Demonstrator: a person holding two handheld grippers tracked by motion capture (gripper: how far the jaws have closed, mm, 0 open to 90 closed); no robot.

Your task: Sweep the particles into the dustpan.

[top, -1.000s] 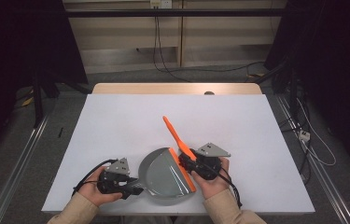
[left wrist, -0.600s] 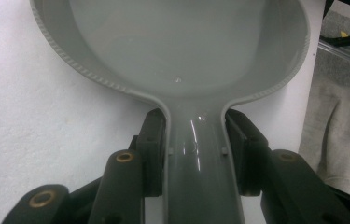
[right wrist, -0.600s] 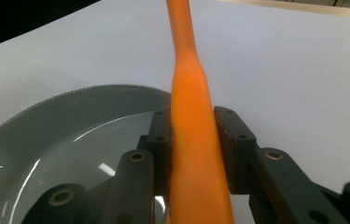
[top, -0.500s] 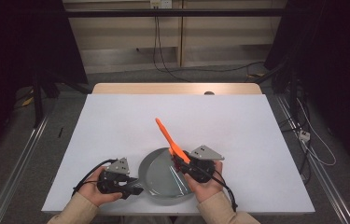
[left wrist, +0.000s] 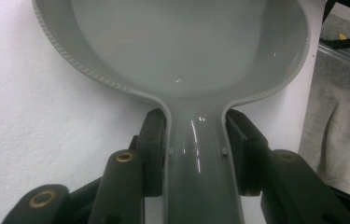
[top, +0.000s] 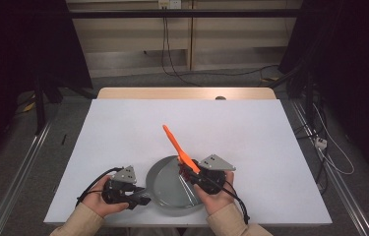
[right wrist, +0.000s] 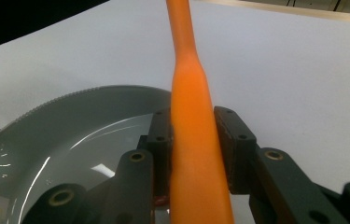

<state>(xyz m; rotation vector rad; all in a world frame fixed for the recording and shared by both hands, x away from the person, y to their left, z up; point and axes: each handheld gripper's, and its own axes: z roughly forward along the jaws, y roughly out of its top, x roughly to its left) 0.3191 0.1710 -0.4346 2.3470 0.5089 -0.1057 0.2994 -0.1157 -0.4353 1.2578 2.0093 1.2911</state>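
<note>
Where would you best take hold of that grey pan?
By its handle, probably: the one narrow, straight part of the grey pan, jutting from the round bowl toward the person's left. Come in along it, jaws on either side. The left gripper grips it just so, while the right gripper holds an orange utensil.

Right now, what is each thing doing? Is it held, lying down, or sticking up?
Grey pan: flat on the table, nothing inside, handle clamped by the left gripper.
Orange tool: held by the right gripper, its long end slanting up and away over the pan.
Left gripper: shut on the pan's handle.
Right gripper: shut on the orange tool.
Table: white top, carrying the pan.
</note>
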